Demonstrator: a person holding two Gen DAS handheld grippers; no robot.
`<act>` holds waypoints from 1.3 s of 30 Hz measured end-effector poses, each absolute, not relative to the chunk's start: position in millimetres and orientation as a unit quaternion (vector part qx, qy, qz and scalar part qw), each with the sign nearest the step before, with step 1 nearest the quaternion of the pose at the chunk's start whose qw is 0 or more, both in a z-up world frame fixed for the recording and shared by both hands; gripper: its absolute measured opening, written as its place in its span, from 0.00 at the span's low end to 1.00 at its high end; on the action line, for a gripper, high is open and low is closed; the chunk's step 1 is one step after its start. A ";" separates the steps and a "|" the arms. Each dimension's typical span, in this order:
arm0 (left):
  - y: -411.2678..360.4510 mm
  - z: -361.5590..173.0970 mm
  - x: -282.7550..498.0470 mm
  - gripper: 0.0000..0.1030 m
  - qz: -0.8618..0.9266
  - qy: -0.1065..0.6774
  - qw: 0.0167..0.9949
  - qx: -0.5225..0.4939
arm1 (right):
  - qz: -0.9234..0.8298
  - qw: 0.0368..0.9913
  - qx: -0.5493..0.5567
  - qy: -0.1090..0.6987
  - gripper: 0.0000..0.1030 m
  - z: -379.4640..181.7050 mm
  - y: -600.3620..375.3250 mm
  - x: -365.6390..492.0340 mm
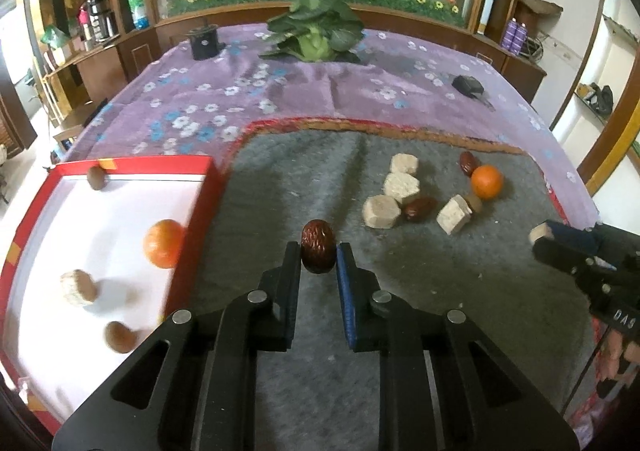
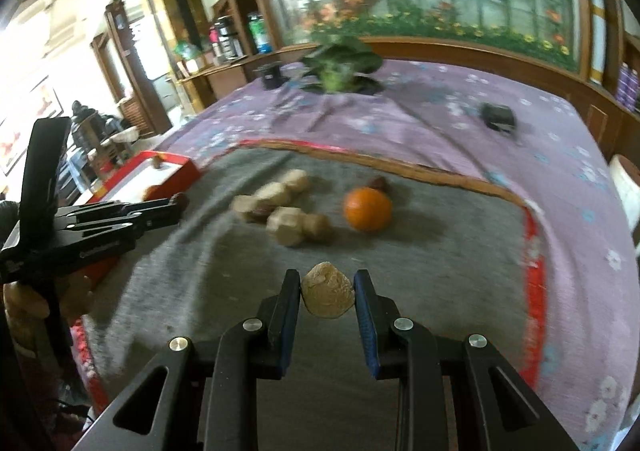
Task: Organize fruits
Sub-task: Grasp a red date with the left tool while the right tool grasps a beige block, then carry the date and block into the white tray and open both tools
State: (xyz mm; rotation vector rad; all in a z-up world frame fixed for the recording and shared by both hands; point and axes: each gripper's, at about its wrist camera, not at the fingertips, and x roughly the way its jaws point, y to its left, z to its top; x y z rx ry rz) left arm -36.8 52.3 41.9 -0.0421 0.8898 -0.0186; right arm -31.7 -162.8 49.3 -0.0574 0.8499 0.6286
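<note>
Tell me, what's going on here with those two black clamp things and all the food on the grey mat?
A person is sorting snacks and fruit with a handheld gripper in each hand. The left gripper is clamped on a red date, and the right gripper is clamped on a beige cake. The red-rimmed tray already holds an orange and a few small pieces. Another orange, more dates and beige cakes remain on the grey mat.
</note>
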 end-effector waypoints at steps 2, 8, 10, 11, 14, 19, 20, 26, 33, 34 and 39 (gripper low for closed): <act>60.1 45.4 -40.4 0.16 0.002 0.427 0.904 -0.021 | 0.315 0.858 -0.036 0.403 0.26 51.2 -144.4 -33.5; 94.3 52.5 -51.1 0.17 0.041 0.420 0.906 -0.025 | 0.370 0.839 -0.057 0.395 0.26 57.5 -82.0 -36.9; 108.9 54.2 -54.8 0.17 0.056 0.418 0.906 -0.031 | 0.389 0.831 -0.060 0.393 0.26 60.3 -59.9 -37.1; 113.3 54.0 -56.0 0.17 0.061 0.419 0.906 -0.032 | 0.397 0.827 -0.061 0.392 0.26 61.0 -50.6 -37.5; 131.1 53.2 -60.4 0.17 0.079 0.419 0.904 -0.040 | 0.419 0.817 -0.069 0.390 0.26 62.0 -20.8 -37.0; 156.2 49.6 -62.6 0.17 0.104 0.423 0.899 -0.050 | 0.446 0.802 -0.083 0.389 0.26 61.4 23.9 -32.8; 159.6 49.0 -62.7 0.17 0.107 0.424 0.898 -0.051 | 0.449 0.800 -0.083 0.389 0.26 61.1 29.7 -31.0; 177.0 43.2 -60.9 0.17 0.127 0.431 0.892 -0.056 | 0.474 0.783 -0.093 0.391 0.26 61.1 68.5 -24.7; 190.2 40.5 -59.3 0.17 0.144 0.431 0.889 -0.061 | 0.482 0.769 -0.114 0.404 0.26 45.5 95.7 -21.1; 191.7 40.8 -59.0 0.17 0.149 0.429 0.889 -0.062 | 0.483 0.769 -0.111 0.404 0.26 43.9 96.4 -20.3; 196.7 42.0 -59.3 0.17 0.154 0.426 0.888 -0.075 | 0.483 0.774 -0.113 0.394 0.29 43.9 96.7 -23.0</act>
